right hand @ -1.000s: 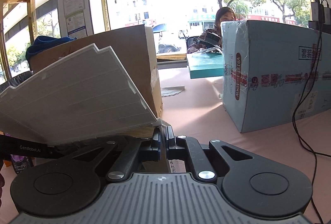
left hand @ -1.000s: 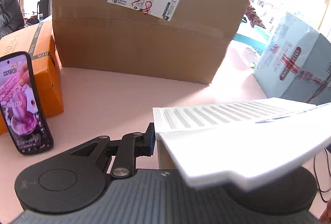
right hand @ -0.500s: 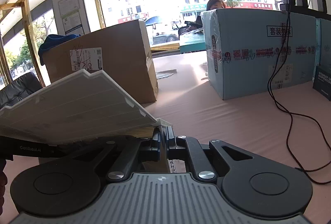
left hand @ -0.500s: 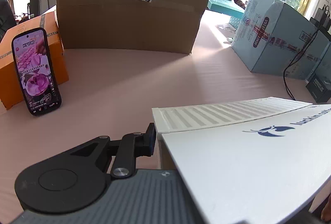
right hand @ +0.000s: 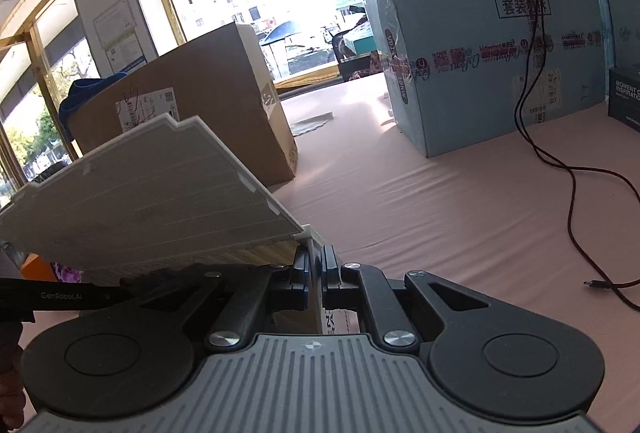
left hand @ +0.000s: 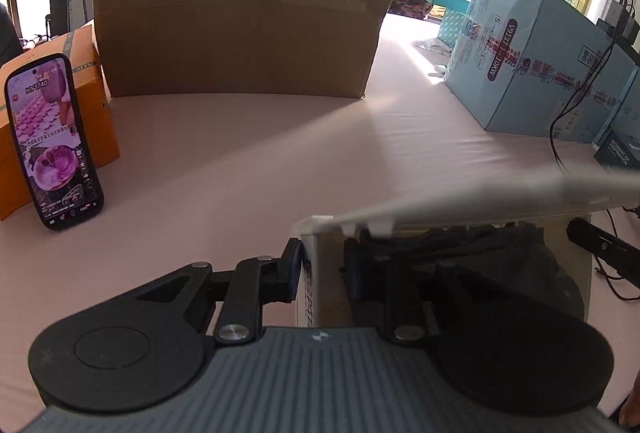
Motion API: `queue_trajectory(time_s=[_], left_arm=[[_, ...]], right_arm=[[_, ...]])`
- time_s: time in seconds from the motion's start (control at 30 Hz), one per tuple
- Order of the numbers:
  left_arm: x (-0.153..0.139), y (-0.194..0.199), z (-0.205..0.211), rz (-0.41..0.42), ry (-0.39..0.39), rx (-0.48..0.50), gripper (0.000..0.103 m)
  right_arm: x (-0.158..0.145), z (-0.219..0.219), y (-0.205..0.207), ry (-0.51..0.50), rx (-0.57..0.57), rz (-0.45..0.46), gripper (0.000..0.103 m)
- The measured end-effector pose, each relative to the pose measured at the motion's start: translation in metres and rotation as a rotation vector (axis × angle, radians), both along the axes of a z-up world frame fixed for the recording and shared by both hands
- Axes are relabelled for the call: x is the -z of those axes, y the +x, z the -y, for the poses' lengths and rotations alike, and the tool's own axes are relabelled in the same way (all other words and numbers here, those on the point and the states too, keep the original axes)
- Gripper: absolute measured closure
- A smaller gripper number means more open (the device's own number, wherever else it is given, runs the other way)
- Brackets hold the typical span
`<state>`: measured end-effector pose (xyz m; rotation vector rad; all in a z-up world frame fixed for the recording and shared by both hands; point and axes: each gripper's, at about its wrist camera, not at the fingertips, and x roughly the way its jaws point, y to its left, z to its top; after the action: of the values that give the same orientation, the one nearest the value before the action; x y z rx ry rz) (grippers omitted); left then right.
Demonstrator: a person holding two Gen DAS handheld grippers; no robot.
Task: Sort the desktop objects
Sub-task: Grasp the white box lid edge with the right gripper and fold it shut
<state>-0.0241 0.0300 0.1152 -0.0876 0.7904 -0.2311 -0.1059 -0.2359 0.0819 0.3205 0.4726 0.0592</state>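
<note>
- At far left we see a phone [left hand: 54,141] propped upright against an orange box [left hand: 86,73] on the pink table [left hand: 240,161].
- Our left gripper [left hand: 322,271] pinches the left wall of a white box [left hand: 310,289], one finger outside, one inside.
- The box's lid [right hand: 160,193] stands tilted open.
- Our right gripper [right hand: 316,277] clamps the box's right wall.
- Blue cartons [right hand: 500,53] sit well to the right.
</note>
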Motion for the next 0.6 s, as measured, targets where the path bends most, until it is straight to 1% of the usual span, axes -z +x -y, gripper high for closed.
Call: queue_trajectory(time_s=[0.1,0.23,0.43,0.53,0.6], left_arm=[[0.010,0.013,-0.002,-0.006,-0.031,0.002,0.082],[0.022,0.026,-0.003,-0.023,-0.045,0.006,0.082],[0.035,0.037,0.001,-0.042,-0.037,0.010,0.082],[0.039,0.038,0.003,-0.039,-0.029,0.007,0.082],[0.039,0.038,0.004,-0.041,-0.037,0.010,0.080]], right_arm=[[0.007,0.000,0.010,-0.012,-0.001,0.006,0.098],[0.014,0.002,0.023,-0.008,-0.002,-0.004,0.098],[0.023,0.001,0.035,-0.022,0.004,-0.016,0.097],[0.025,0.002,0.036,-0.022,0.007,-0.012,0.097],[0.025,0.002,0.037,-0.024,0.007,-0.013,0.097]])
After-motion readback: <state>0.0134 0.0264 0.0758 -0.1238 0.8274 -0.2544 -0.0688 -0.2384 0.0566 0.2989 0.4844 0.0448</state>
